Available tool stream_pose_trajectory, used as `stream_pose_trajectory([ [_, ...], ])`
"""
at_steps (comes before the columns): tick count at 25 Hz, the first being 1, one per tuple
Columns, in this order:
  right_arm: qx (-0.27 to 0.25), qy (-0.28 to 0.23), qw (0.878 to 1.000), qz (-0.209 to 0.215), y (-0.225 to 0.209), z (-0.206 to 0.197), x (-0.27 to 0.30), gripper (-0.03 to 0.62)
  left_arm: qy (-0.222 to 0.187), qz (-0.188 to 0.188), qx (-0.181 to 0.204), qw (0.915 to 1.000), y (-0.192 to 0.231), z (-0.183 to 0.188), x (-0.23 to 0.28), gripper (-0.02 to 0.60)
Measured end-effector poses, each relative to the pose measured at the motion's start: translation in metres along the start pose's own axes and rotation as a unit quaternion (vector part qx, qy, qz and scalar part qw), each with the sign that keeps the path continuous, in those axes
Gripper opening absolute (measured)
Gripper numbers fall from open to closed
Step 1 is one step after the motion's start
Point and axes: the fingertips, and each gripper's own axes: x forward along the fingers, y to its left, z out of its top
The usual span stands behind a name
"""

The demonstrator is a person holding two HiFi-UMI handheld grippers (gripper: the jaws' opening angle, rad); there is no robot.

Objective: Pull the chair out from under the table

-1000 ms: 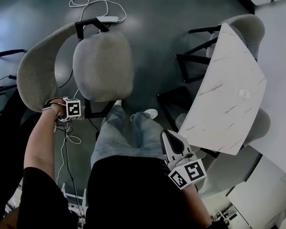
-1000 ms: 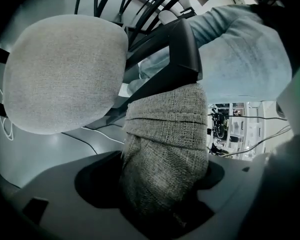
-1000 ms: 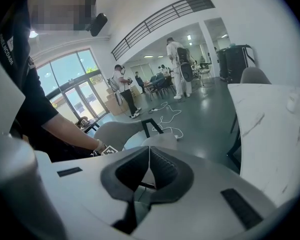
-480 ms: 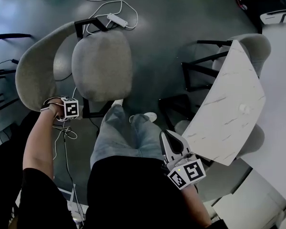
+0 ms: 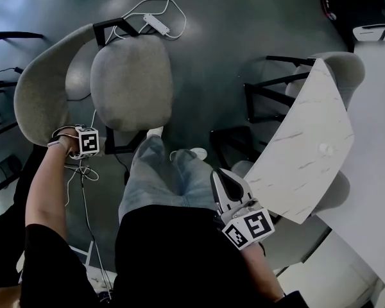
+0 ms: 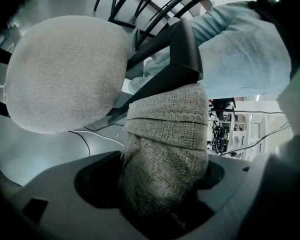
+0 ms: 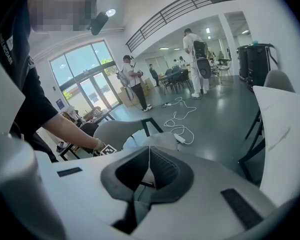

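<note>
A grey fabric chair stands on the dark floor, well left of the white marble table (image 5: 308, 146). Its round seat (image 5: 131, 82) faces me and its curved backrest (image 5: 42, 88) sweeps round the left side. My left gripper (image 5: 69, 138) is shut on the backrest's lower end. In the left gripper view, the woven backrest fabric (image 6: 165, 149) fills the gap between the jaws, with the seat (image 6: 65, 74) beyond. My right gripper (image 5: 222, 177) hangs by the person's right thigh, near the table's corner. Its pads (image 7: 155, 166) meet with nothing between them.
A power strip with white cable (image 5: 155, 23) lies on the floor past the chair. More cables (image 5: 77, 172) lie under my left arm. Other grey chairs (image 5: 340, 59) with black frames (image 5: 269, 95) sit around the table. The person's legs (image 5: 160, 178) stand between chair and table.
The left gripper and the chair it holds have shifted a little to the left, away from the table. The right gripper has stayed shut and drifted slightly.
</note>
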Motion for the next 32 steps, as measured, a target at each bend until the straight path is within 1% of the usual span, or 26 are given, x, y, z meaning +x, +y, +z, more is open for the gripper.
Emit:
stream_pose_trajectory([
  [7, 0.004, -0.005, 1.0, -0.001, -0.001, -0.003, -0.005, 0.014, 0.003, 0.008, 0.009, 0.9999, -0.002, 0.0, -0.002, 0.393],
  [11, 0.007, -0.011, 1.0, -0.006, -0.003, -0.005, -0.01, 0.014, -0.007, 0.028, 0.01, 0.9995, 0.001, 0.005, -0.004, 0.393],
  [14, 0.007, -0.019, 1.0, -0.01, -0.003, -0.003, -0.013, 0.014, -0.011, 0.038, 0.001, 0.9992, 0.0, 0.007, -0.008, 0.393],
  [15, 0.008, -0.023, 1.0, -0.011, -0.003, -0.002, -0.014, 0.014, -0.019, 0.037, -0.006, 0.9991, -0.001, 0.011, -0.011, 0.393],
  [17, 0.009, -0.031, 0.999, -0.014, -0.005, 0.001, -0.017, 0.014, -0.044, 0.02, -0.02, 0.9987, -0.011, 0.02, -0.018, 0.386],
  [19, 0.011, -0.04, 0.999, -0.018, -0.007, 0.003, -0.02, 0.014, -0.074, -0.003, -0.031, 0.9968, -0.023, 0.032, -0.03, 0.353],
  [20, 0.013, -0.045, 0.999, -0.02, -0.008, 0.005, -0.022, 0.014, -0.09, -0.009, -0.031, 0.9954, -0.029, 0.04, -0.038, 0.34],
  [22, 0.018, -0.056, 0.998, -0.025, -0.011, 0.01, -0.025, 0.014, -0.126, -0.002, -0.021, 0.9918, -0.036, 0.06, -0.06, 0.314],
  [24, 0.021, -0.07, 0.997, -0.031, -0.014, 0.016, -0.028, 0.014, -0.173, 0.01, -0.005, 0.9848, -0.043, 0.087, -0.087, 0.276],
  [25, 0.022, -0.078, 0.996, -0.034, -0.015, 0.019, -0.03, 0.014, -0.204, 0.012, 0.003, 0.9789, -0.049, 0.103, -0.104, 0.262],
  [27, 0.024, -0.095, 0.994, -0.04, -0.017, 0.027, -0.035, 0.014, -0.27, 0.006, 0.019, 0.9627, -0.065, 0.138, -0.142, 0.25],
  [29, 0.026, -0.112, 0.992, -0.045, -0.02, 0.035, -0.041, 0.014, -0.323, 0.004, 0.042, 0.9453, -0.084, 0.172, -0.181, 0.24],
  [32, 0.027, -0.137, 0.989, -0.056, -0.026, 0.048, -0.052, 0.014, -0.374, 0.019, 0.09, 0.9228, -0.112, 0.216, -0.235, 0.229],
])
